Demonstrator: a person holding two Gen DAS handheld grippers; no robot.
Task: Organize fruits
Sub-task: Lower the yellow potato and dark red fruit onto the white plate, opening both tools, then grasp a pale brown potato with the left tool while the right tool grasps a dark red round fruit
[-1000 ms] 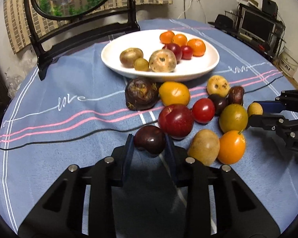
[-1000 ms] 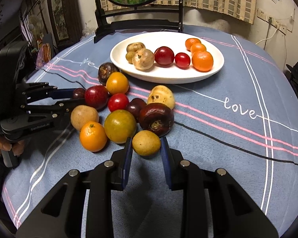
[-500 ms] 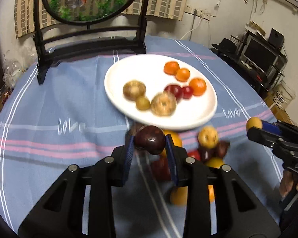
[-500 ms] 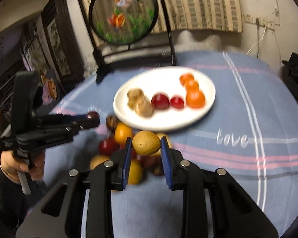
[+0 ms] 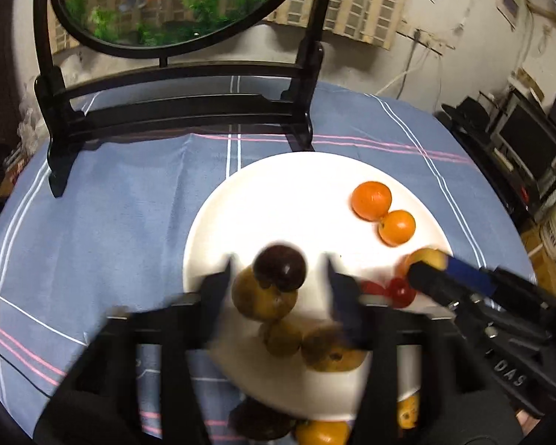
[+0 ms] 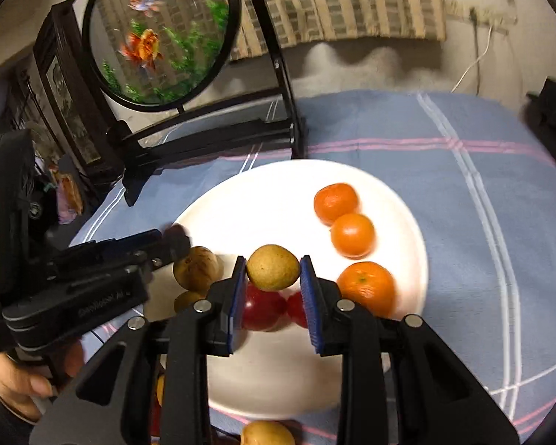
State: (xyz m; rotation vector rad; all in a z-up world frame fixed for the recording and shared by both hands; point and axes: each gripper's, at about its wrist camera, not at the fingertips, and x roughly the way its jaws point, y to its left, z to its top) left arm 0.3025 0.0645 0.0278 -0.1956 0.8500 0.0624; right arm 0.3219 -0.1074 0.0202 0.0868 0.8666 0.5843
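Note:
The white plate (image 5: 278, 200) holds oranges (image 5: 371, 200), red fruits (image 5: 400, 291) and brown-green fruits (image 5: 263, 296). My left gripper (image 5: 280, 282) is over the plate with its jaws spread wide; the dark purple fruit (image 5: 280, 267) sits between them, above a brown fruit, touching neither finger. My right gripper (image 6: 273, 278) is shut on a yellow-green fruit (image 6: 273, 267) above the plate (image 6: 263, 193), over two red fruits (image 6: 263, 307). The right gripper also shows in the left wrist view (image 5: 432, 265), the left one in the right wrist view (image 6: 166, 239).
A round goldfish screen on a black stand (image 5: 174, 111) stands just behind the plate on the blue tablecloth (image 5: 111, 222). Loose fruits (image 5: 320, 432) lie on the cloth at the plate's near edge (image 6: 267, 432). Three oranges (image 6: 352, 235) line the plate's right side.
Both grippers have moved forward from the fruit pile to above the plate. The left jaws have opened and let go of the dark purple fruit. The right still holds its fruit.

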